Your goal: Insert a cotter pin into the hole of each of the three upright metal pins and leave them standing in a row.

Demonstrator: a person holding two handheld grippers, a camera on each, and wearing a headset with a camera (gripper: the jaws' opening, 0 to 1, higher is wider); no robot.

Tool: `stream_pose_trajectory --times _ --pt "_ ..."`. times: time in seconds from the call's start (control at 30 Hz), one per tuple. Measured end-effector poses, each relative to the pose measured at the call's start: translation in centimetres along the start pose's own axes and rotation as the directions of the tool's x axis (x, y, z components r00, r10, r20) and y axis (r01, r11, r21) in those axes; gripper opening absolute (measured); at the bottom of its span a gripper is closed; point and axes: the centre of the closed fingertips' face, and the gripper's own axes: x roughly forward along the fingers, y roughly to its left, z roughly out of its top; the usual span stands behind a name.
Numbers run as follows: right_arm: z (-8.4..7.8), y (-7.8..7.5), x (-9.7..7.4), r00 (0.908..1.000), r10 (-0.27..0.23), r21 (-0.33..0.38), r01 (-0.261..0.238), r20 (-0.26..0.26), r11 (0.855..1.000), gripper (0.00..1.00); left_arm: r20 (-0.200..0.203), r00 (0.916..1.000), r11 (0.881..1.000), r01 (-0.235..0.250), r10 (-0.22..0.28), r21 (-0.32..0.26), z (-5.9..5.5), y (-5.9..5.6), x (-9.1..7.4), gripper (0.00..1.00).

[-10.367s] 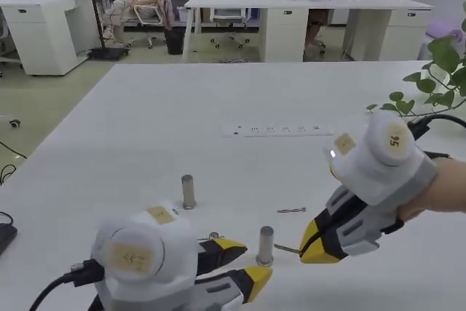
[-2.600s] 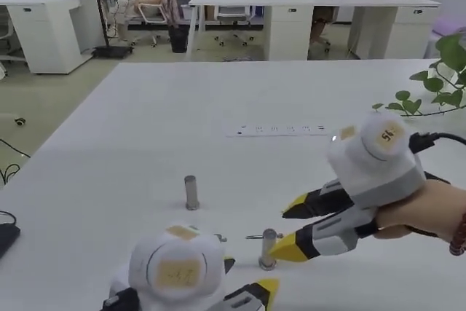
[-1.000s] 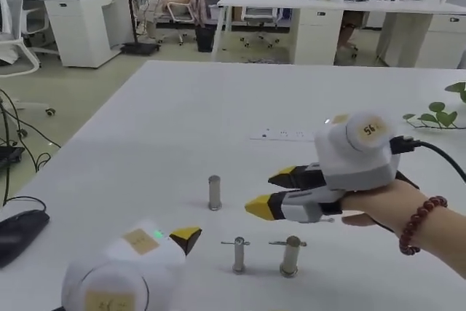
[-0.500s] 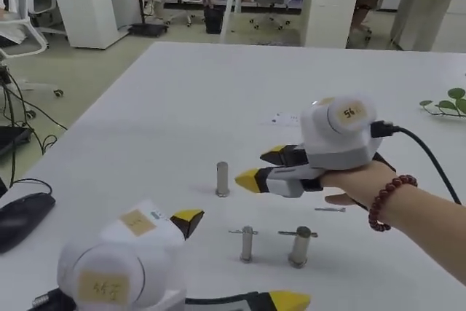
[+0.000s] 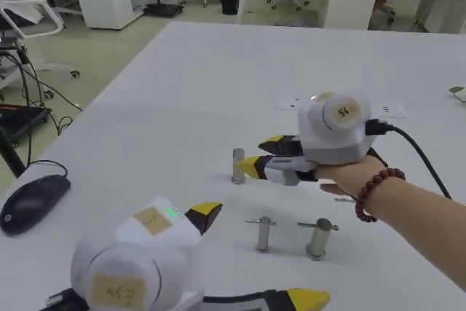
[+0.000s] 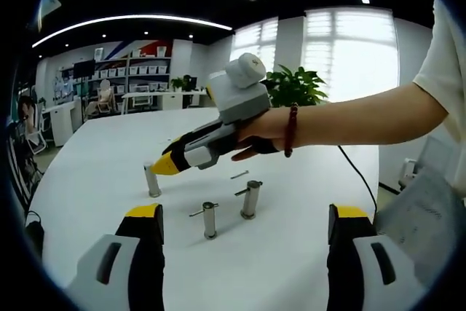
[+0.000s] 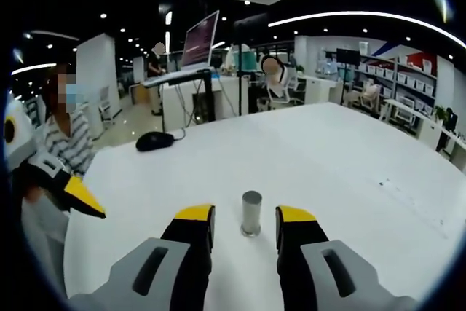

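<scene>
Your right gripper (image 5: pixel 256 154), released, faces the bare pin (image 5: pixel 238 165) at its tips; your left gripper (image 5: pixel 259 254) gapes empty by the tabletop's (image 5: pixel 182 92) near edge.

Metal pins, three, grey cylinders, all upright.
- Bare pin (image 5: pixel 238 166): no cotter fitted; stands apart from the other two, off their line.
- Slim pin (image 5: pixel 264 234): first cotter pin (image 5: pixel 255 221) passes crosswise through its top.
- Thicker pin (image 5: pixel 318 238): just beside the slim pin, second cotter pin (image 5: pixel 309 224) through its top.

Loose cotter pin (image 6: pixel 238 175): lies flat near the thicker pin.
</scene>
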Motion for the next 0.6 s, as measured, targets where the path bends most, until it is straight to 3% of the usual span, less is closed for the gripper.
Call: stream_pose_trajectory --times 0.13,0.6 --pt "-0.4 -0.5 1.2 1.0 -0.001 0.018 0.001 -0.001 1.0 0.34 -0.001 1.0 1.0 0.002 -0.002 0.007 -0.1 -0.1 0.0 0.93" --pt "-0.6 -0.1 2.8 0.9998 0.015 0.077 -0.016 0.014 0.997 0.27 -0.005 0.9999 1.0 0.011 -0.011 -0.008 -0.3 -0.2 0.2 0.91"
